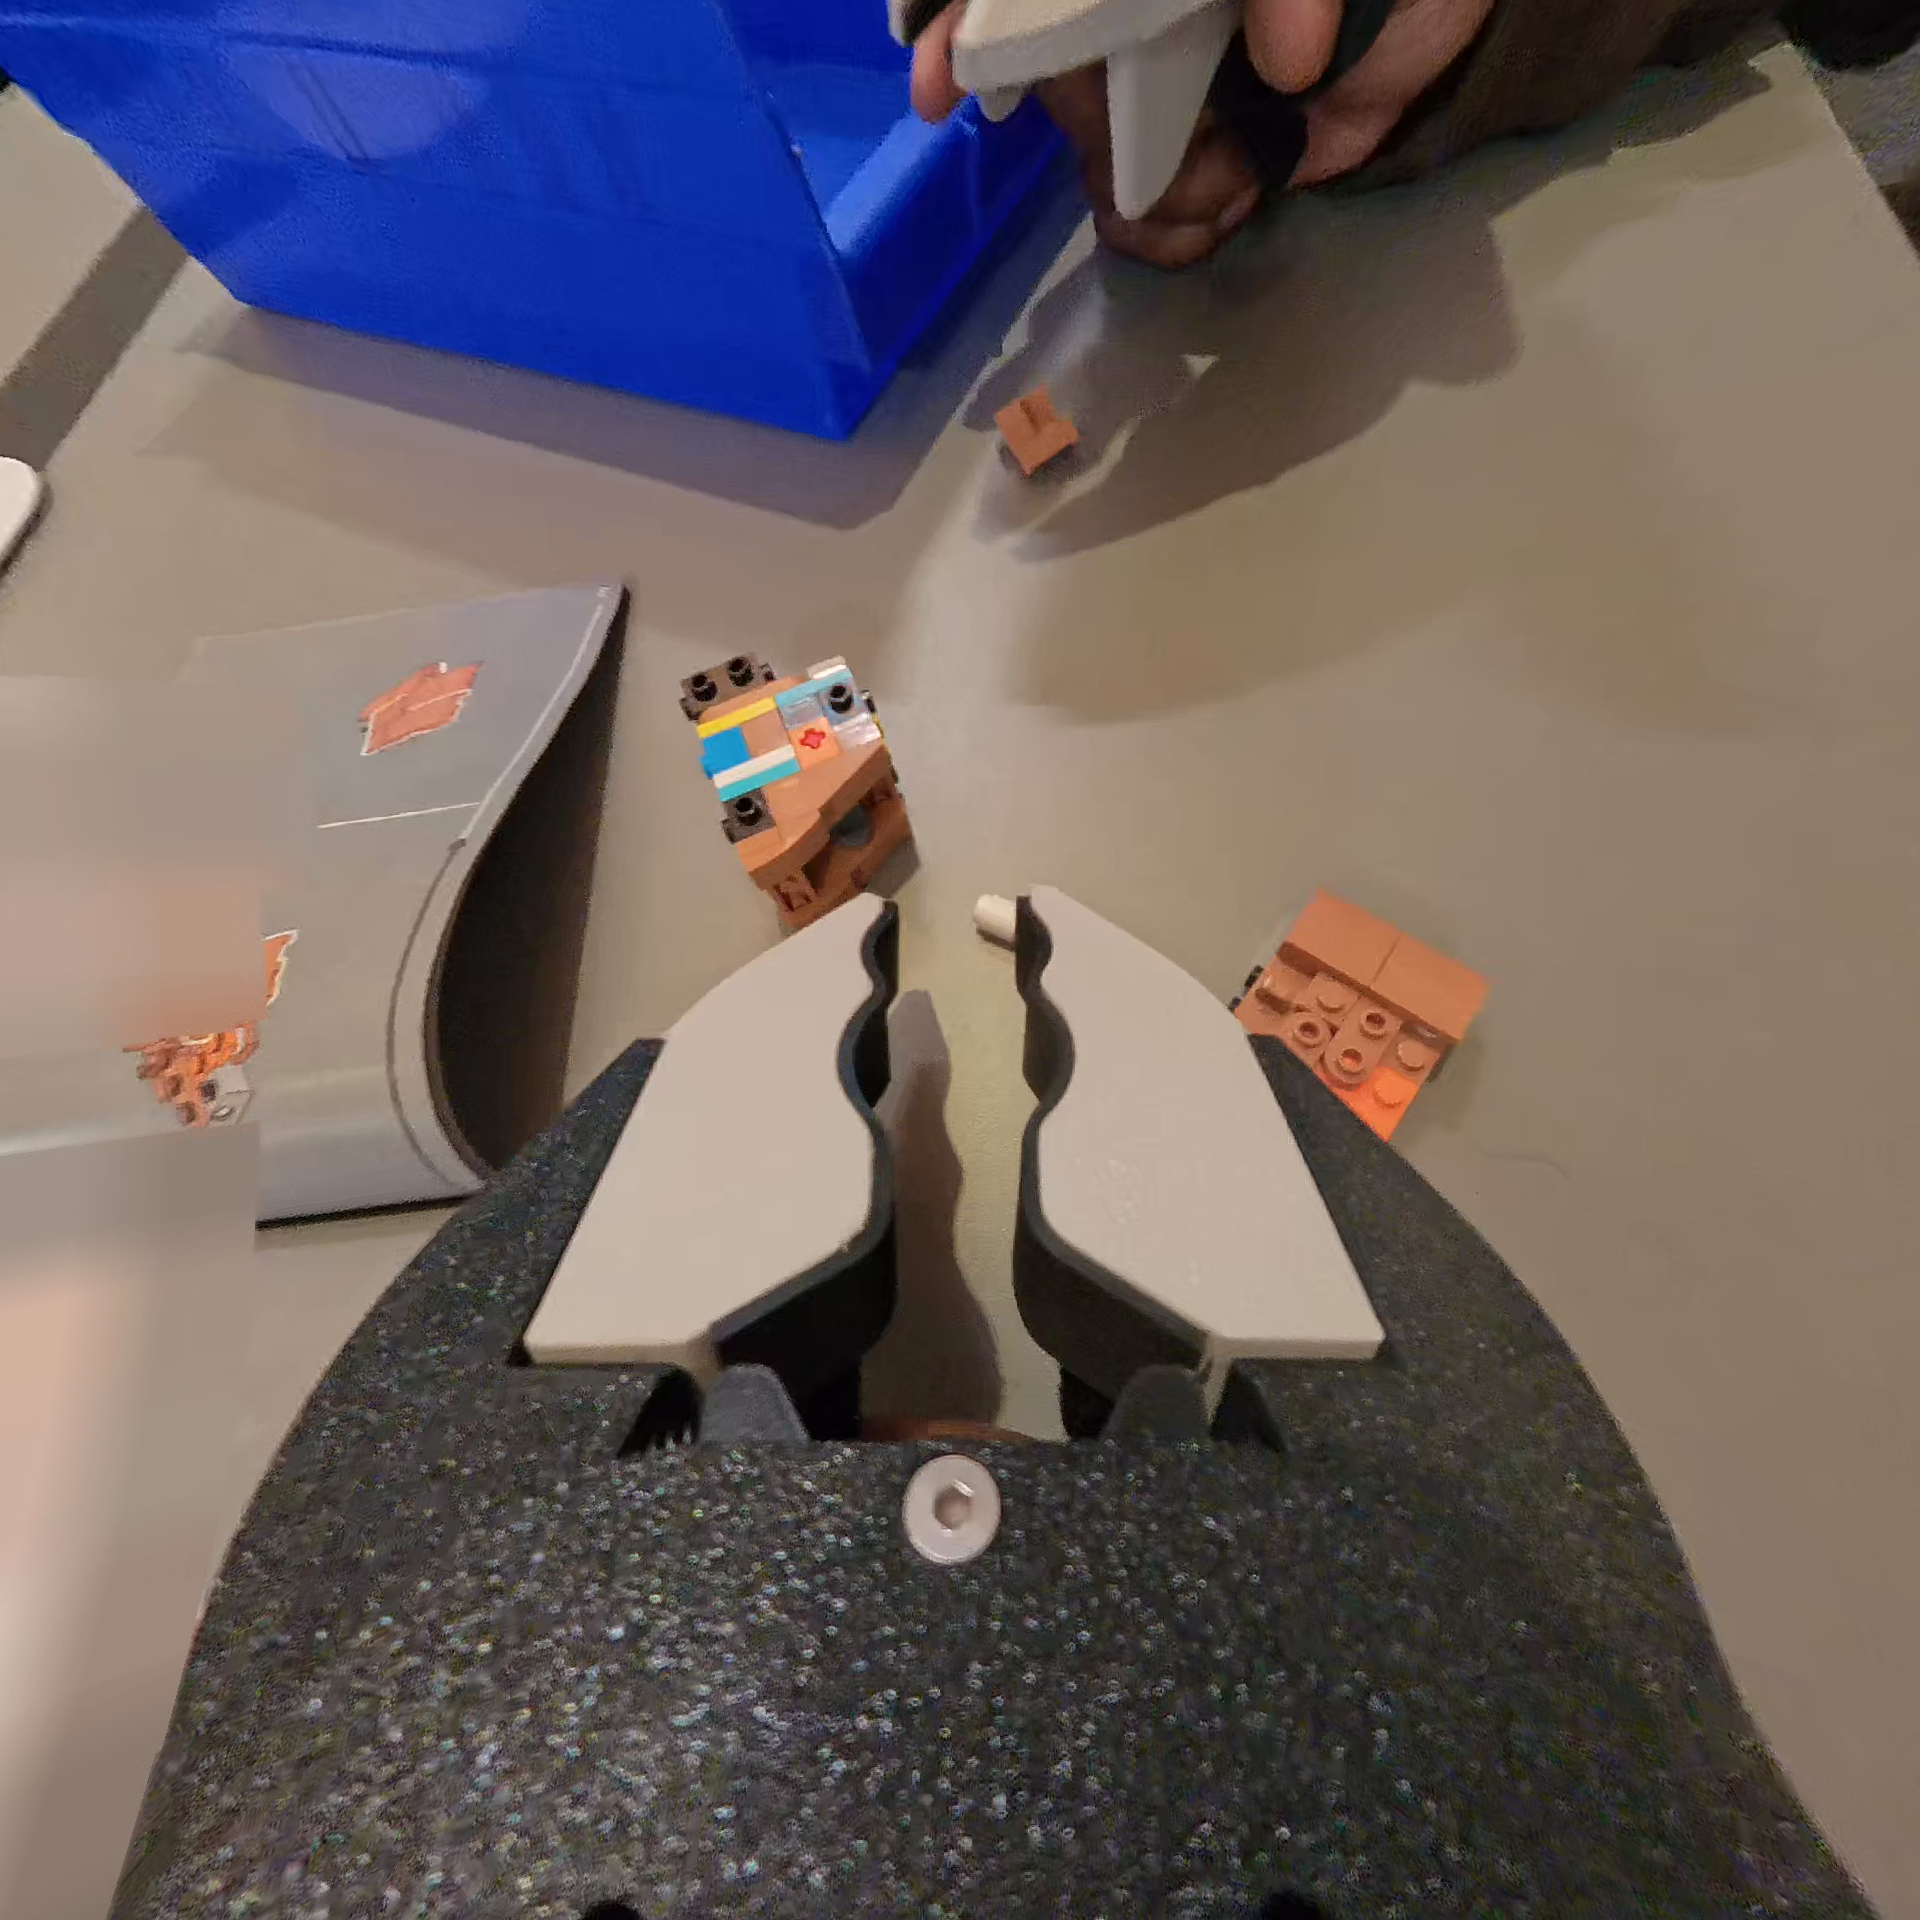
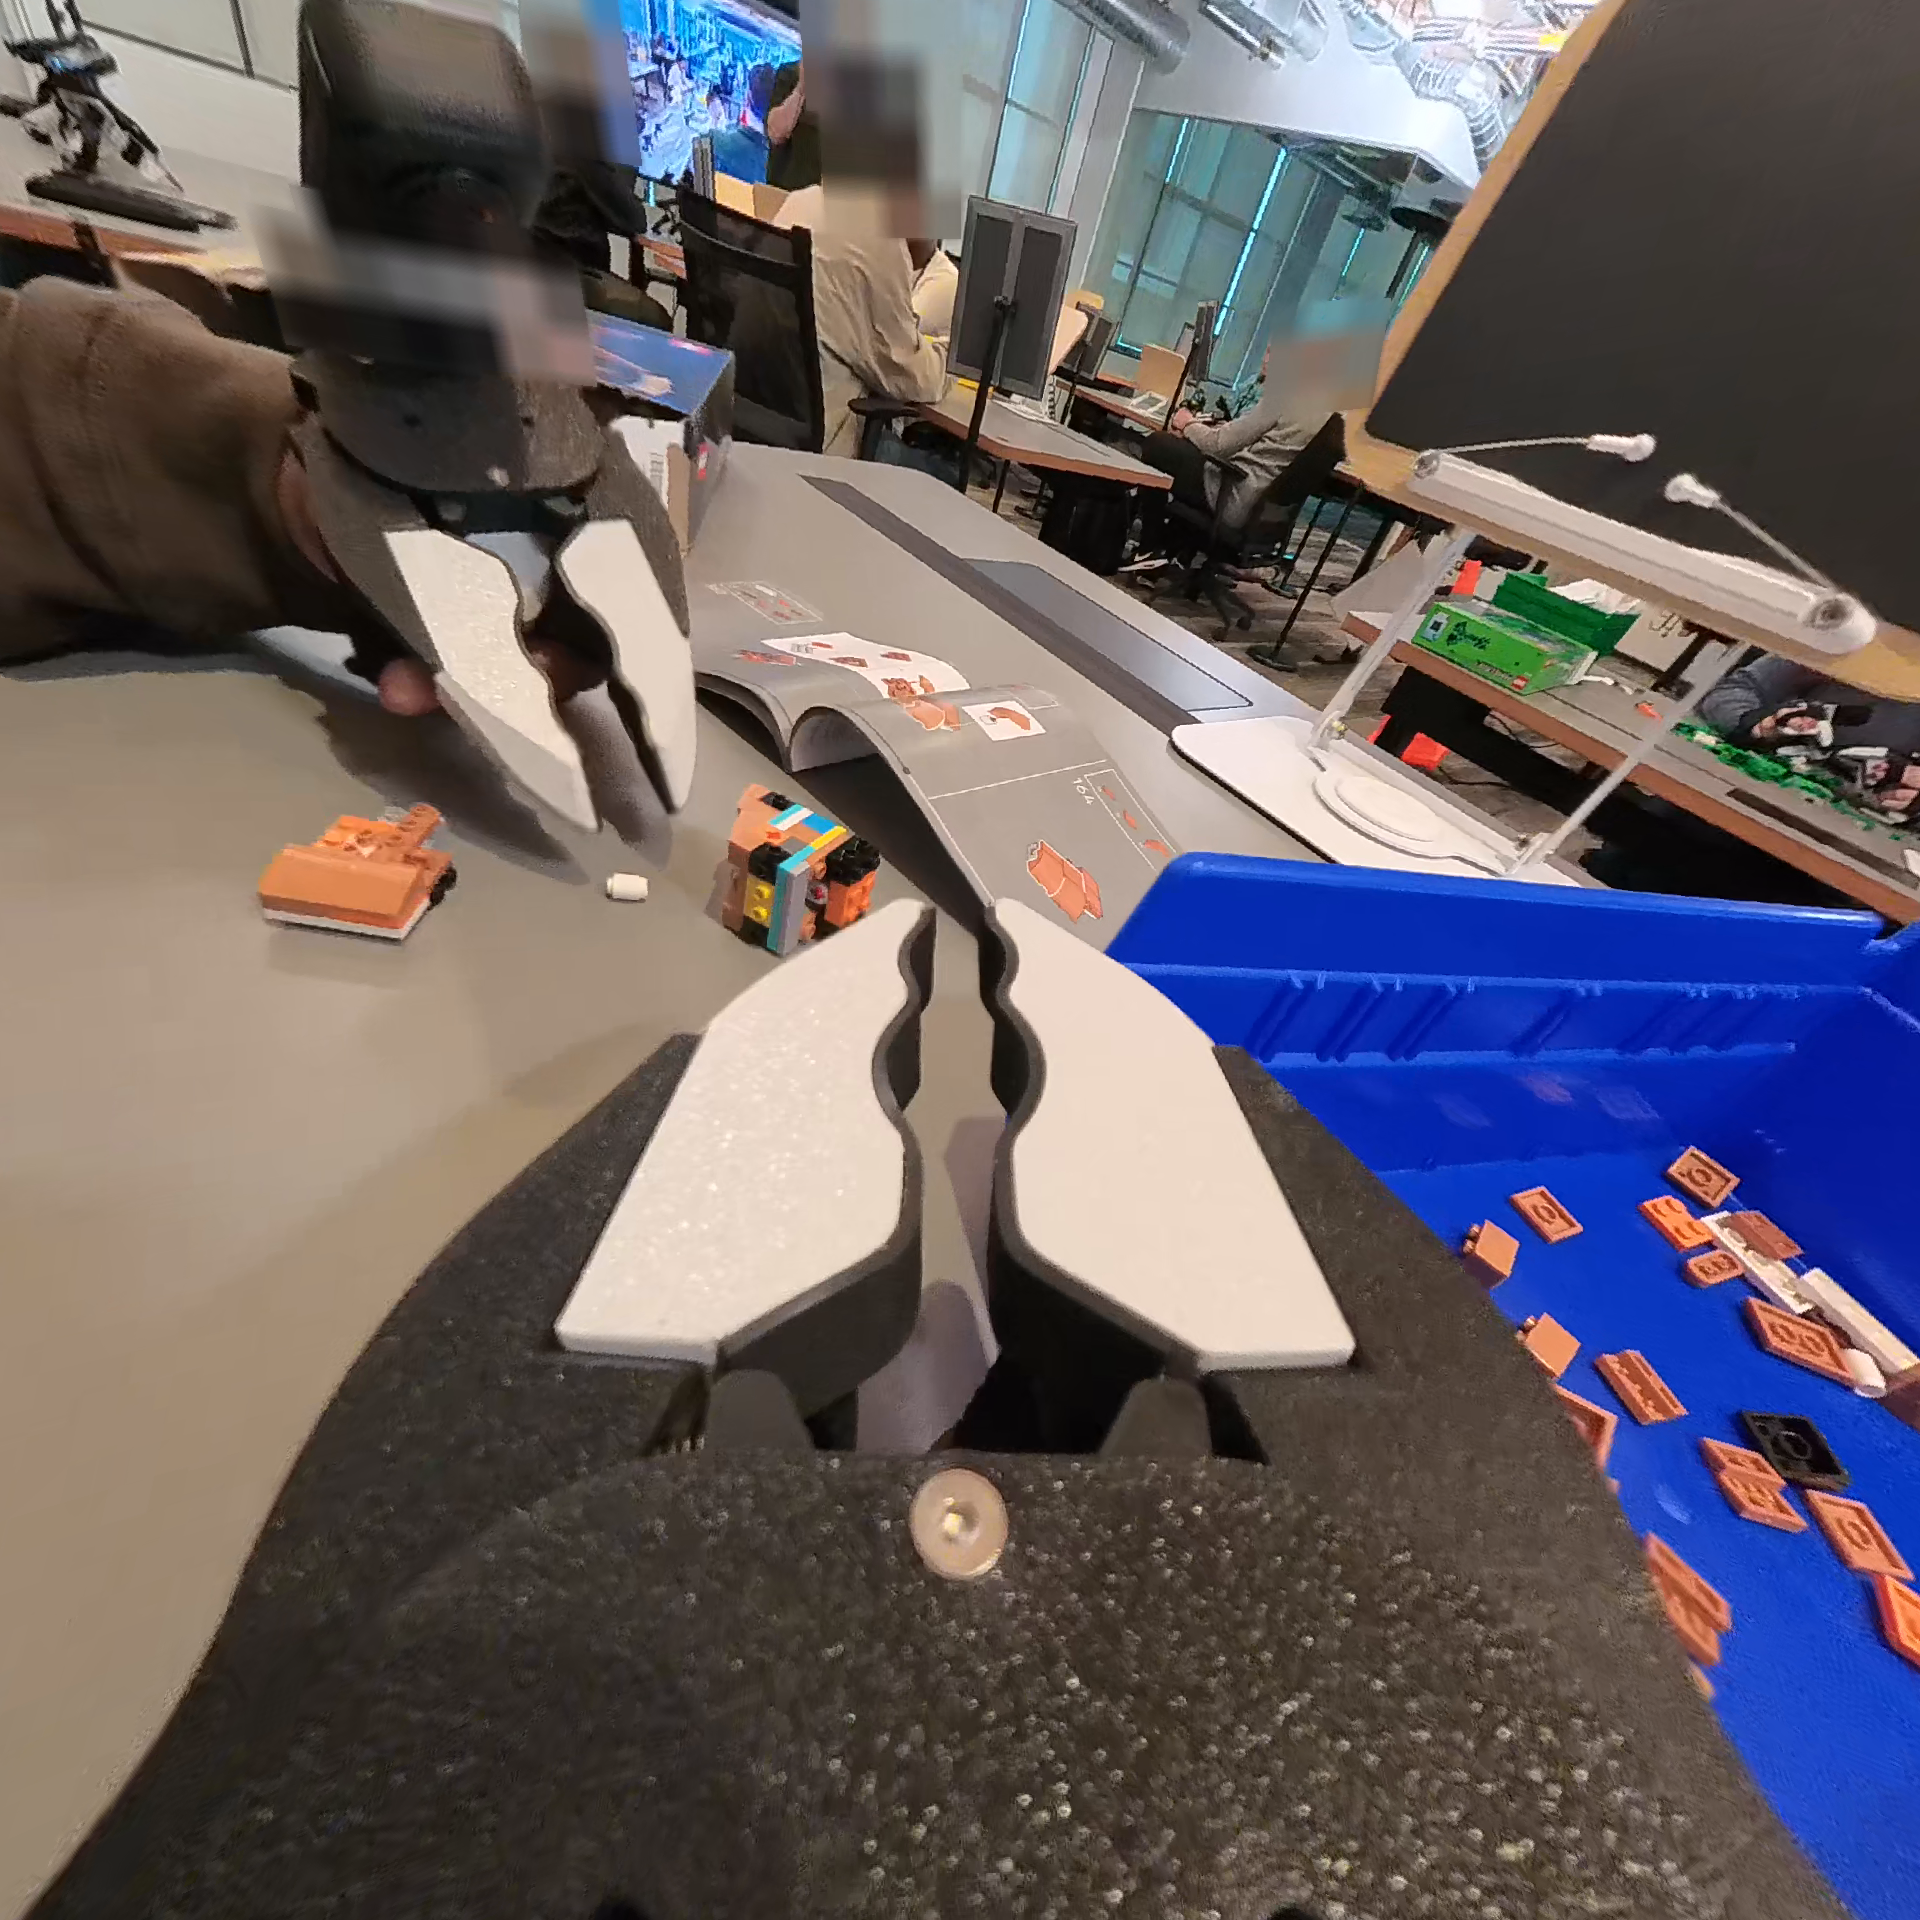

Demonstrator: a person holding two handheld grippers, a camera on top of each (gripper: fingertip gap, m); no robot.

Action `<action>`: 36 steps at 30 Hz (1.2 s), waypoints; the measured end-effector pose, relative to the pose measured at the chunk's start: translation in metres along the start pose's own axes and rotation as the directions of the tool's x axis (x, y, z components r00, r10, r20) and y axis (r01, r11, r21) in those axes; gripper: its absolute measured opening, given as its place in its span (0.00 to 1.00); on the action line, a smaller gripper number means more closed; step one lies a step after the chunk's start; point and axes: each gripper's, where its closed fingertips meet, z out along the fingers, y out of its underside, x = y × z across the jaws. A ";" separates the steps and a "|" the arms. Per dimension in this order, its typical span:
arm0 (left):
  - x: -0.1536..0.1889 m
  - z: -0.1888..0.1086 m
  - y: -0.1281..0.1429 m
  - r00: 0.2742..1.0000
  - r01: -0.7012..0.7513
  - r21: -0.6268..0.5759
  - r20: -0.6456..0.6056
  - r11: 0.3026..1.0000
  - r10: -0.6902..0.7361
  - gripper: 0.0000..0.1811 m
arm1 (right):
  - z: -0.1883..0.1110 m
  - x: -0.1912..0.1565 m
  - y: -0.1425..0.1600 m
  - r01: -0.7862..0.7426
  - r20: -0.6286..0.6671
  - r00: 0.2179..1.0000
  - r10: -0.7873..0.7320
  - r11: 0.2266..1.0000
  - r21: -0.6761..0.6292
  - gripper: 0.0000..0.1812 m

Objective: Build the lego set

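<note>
My left gripper (image 1: 958,914) is open and empty, low over the grey table. A small white piece (image 1: 990,918) lies just beside its right fingertip. A multi-coloured lego block (image 1: 795,774) sits just beyond its left fingertip. An orange-brown assembly (image 1: 1361,1008) lies to the right. A small brown piece (image 1: 1034,426) lies farther off, below my right gripper (image 1: 1122,156). In the right wrist view my right gripper (image 2: 961,925) is slightly open and empty, next to the blue bin (image 2: 1455,997). That view also shows the left gripper (image 2: 634,810), the block (image 2: 800,873), the white piece (image 2: 627,886) and the assembly (image 2: 353,878).
An open instruction booklet (image 1: 416,883) lies left of the block and also shows in the right wrist view (image 2: 935,717). The blue bin (image 1: 520,187) holds several brown tiles (image 2: 1766,1340). A dark board on a clear stand (image 2: 1403,800) stands behind the bin. People sit at desks beyond. My right tips are about 10 cm from the block (image 2: 800,873), my left tips only 5 cm. The left camera catches it too, in the left wrist view (image 1: 815,680).
</note>
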 end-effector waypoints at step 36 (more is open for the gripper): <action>-0.018 -0.032 0.028 0.942 0.029 -0.069 0.337 0.997 -0.004 0.10 | -0.004 -0.002 -0.001 0.037 -0.001 0.999 -0.037 0.999 0.018 0.04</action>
